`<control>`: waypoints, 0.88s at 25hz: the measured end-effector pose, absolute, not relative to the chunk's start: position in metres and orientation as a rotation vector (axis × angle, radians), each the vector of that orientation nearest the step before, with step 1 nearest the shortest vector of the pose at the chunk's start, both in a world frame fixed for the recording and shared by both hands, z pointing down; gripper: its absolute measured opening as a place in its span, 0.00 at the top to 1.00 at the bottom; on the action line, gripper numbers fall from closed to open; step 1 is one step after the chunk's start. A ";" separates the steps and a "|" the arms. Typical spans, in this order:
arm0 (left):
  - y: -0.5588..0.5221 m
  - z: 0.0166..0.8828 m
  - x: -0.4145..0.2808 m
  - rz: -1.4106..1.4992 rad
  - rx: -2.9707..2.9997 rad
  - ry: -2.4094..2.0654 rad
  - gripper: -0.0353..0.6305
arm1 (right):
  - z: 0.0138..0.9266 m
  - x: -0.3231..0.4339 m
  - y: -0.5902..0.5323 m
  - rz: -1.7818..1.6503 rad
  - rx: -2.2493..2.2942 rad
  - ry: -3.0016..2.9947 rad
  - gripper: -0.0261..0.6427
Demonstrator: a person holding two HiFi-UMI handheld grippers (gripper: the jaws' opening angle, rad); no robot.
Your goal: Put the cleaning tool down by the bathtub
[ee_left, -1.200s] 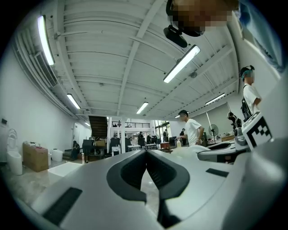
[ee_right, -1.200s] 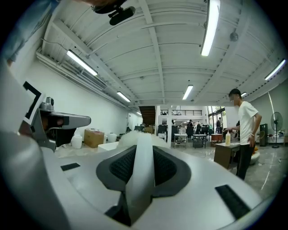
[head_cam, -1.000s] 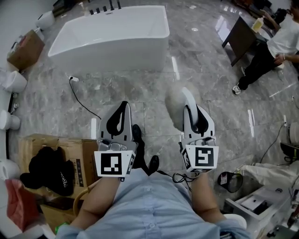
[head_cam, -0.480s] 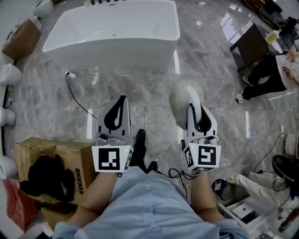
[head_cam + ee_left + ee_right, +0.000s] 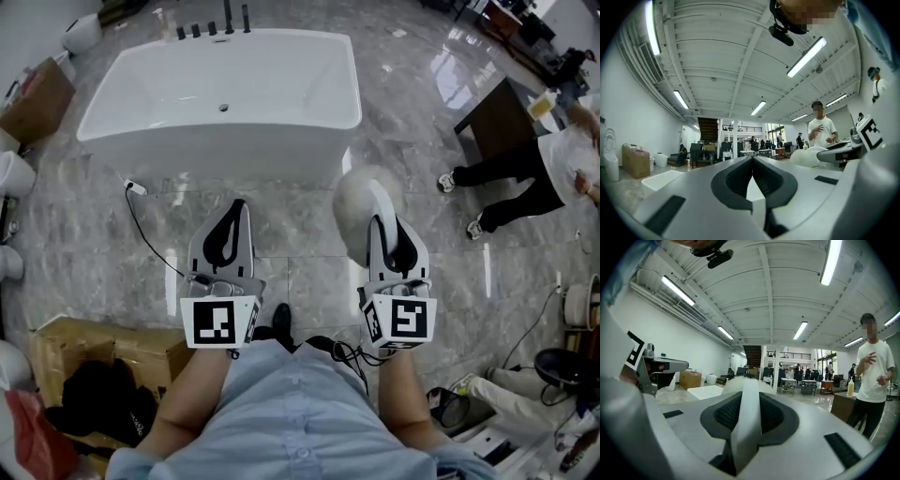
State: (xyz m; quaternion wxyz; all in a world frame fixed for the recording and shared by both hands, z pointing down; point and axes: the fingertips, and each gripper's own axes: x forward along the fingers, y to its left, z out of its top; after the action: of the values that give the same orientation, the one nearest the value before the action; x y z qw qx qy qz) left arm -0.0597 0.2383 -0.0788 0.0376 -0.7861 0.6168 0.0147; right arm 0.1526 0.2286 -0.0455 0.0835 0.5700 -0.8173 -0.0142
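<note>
White handle: the cleaning tool (image 5: 749,420) stands on edge between the dark pads of my right gripper (image 5: 751,397), a flat pale strip running up the middle of the right gripper view.
Right jaws: fairly wide apart yet pressed on that strip from both sides; they have hold of the tool and nothing else.
Fluffy head: it sits at the tool's far end, past my jaw tips; in the head view it bulges a little to the left of the right gripper (image 5: 392,225).
Tool's place: the cleaning tool (image 5: 354,208) is up in the air over grey marble floor (image 5: 309,272), near the bathtub (image 5: 216,155) but short of its near wall, close to the right-hand corner.
Long axis: it runs along my jaws, handle end toward me, head end pointing away toward the tub.
Tilt: close to level.
Left jaws: my left gripper (image 5: 752,159) has its tips together, with nothing between them; in the head view the left gripper (image 5: 234,208) is beside the right one and also points at the tub.
Tub in the gripper views: bathtub (image 5: 710,391) shows left of the handle, low and white.
</note>
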 end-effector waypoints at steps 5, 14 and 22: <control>0.209 -0.074 -0.063 0.027 -2.432 1.844 0.92 | -0.047 0.152 0.206 -0.039 1.750 -2.407 0.81; 0.152 -0.052 -0.031 -0.013 -2.501 1.804 0.92 | -0.029 0.179 0.161 0.003 1.783 -2.367 0.81; 0.063 -0.032 0.008 -0.068 -2.497 1.823 0.92 | -0.003 0.217 0.071 0.061 1.725 -2.400 0.81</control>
State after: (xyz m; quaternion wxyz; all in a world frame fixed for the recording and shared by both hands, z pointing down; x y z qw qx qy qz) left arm 0.0080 0.0625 -0.0324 0.0245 -0.8072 0.5893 -0.0221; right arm 0.2168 0.0711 -0.0033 0.0927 0.5811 -0.8083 0.0205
